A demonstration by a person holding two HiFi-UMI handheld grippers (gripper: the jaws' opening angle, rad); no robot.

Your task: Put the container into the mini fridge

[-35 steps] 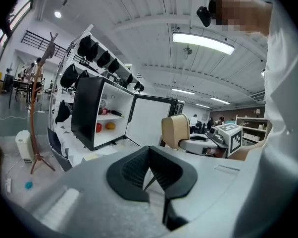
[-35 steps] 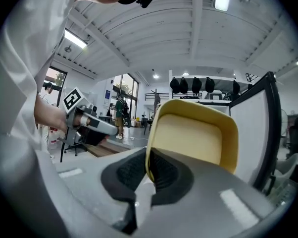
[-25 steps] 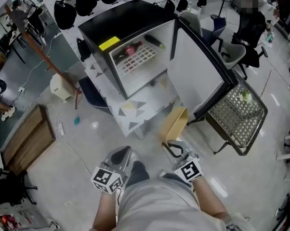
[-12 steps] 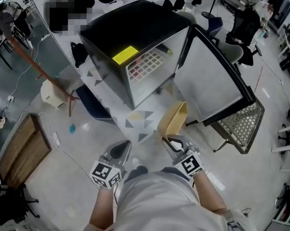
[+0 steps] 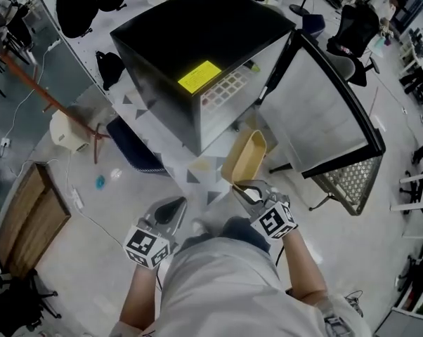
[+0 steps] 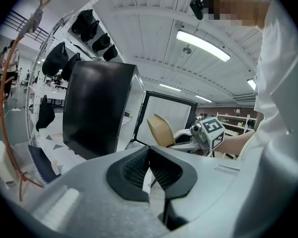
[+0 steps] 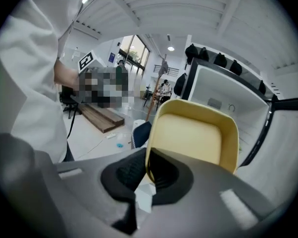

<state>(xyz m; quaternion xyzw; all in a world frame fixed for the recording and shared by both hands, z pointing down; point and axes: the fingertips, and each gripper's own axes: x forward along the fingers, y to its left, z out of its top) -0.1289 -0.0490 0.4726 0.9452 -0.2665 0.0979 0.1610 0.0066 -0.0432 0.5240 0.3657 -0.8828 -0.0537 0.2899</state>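
The black mini fridge (image 5: 197,44) stands on a patterned white base, and its door (image 5: 324,118) is swung open to the right. A yellow container (image 5: 243,156) is tilted up in front of the opening. My right gripper (image 5: 245,190) is shut on its near rim. In the right gripper view the container (image 7: 193,133) fills the middle, with the rim pinched between the pads and the fridge's white inside (image 7: 228,98) behind it. My left gripper (image 5: 171,209) is lower left of the container, shut and holding nothing. In the left gripper view the fridge (image 6: 97,108) and the container (image 6: 160,130) are ahead.
A wire mesh chair (image 5: 352,181) stands just behind the open door. A dark blue cushion (image 5: 138,146) and a white jug (image 5: 64,130) lie left of the fridge base. A wooden board (image 5: 29,213) and a cable lie on the floor at left. Office chairs are at upper right.
Both grippers have moved forward toward the fridge, and the container has come closer to its opening. The fridge now looks larger and nearer. Neither grip has changed.
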